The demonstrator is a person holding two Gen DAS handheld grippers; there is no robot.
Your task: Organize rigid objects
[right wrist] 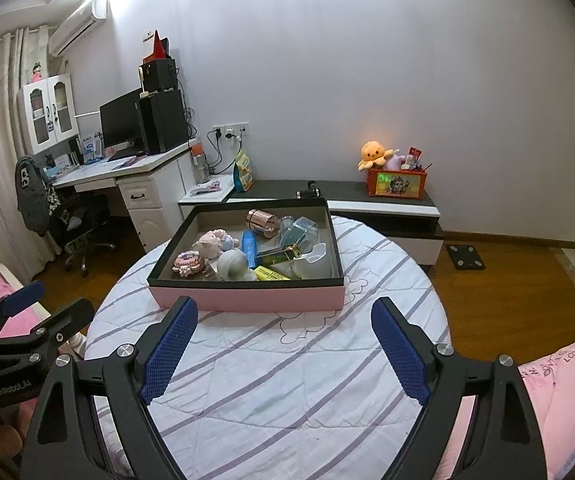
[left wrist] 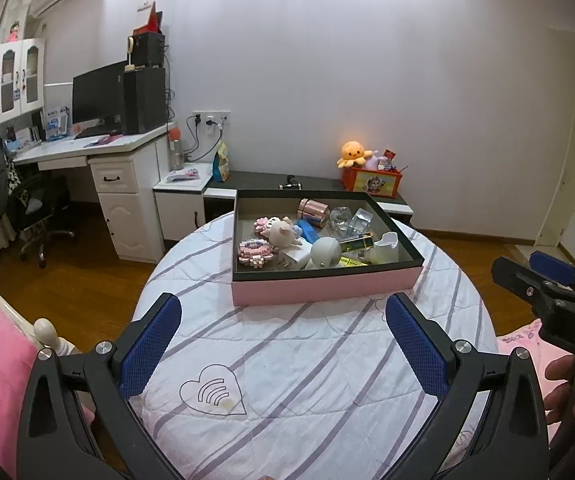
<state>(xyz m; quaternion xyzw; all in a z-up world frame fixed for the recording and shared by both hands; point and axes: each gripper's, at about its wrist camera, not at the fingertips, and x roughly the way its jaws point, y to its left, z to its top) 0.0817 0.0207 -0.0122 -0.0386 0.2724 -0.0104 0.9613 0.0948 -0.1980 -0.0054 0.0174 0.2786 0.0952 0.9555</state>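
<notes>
A pink box (left wrist: 323, 288) with a dark rim sits at the far side of a round table with a striped white cover (left wrist: 287, 368). It holds several rigid items: a copper cylinder (left wrist: 312, 211), a pig figure (left wrist: 283, 234), a pink block toy (left wrist: 253, 252), a grey ball (left wrist: 325, 254), clear glass pieces (left wrist: 351, 218), a green tube (left wrist: 357, 241). The box also shows in the right wrist view (right wrist: 247, 296). My left gripper (left wrist: 283, 312) is open and empty, short of the box. My right gripper (right wrist: 284, 314) is open and empty, just before the box's near wall.
A white desk (left wrist: 87, 148) with a monitor and an office chair (left wrist: 35, 208) stand at the left. A low dark cabinet (right wrist: 367, 196) behind the table carries an orange toy box (right wrist: 397, 184) and an octopus plush (right wrist: 373, 154). Pink bedding (right wrist: 567, 380) lies at the right.
</notes>
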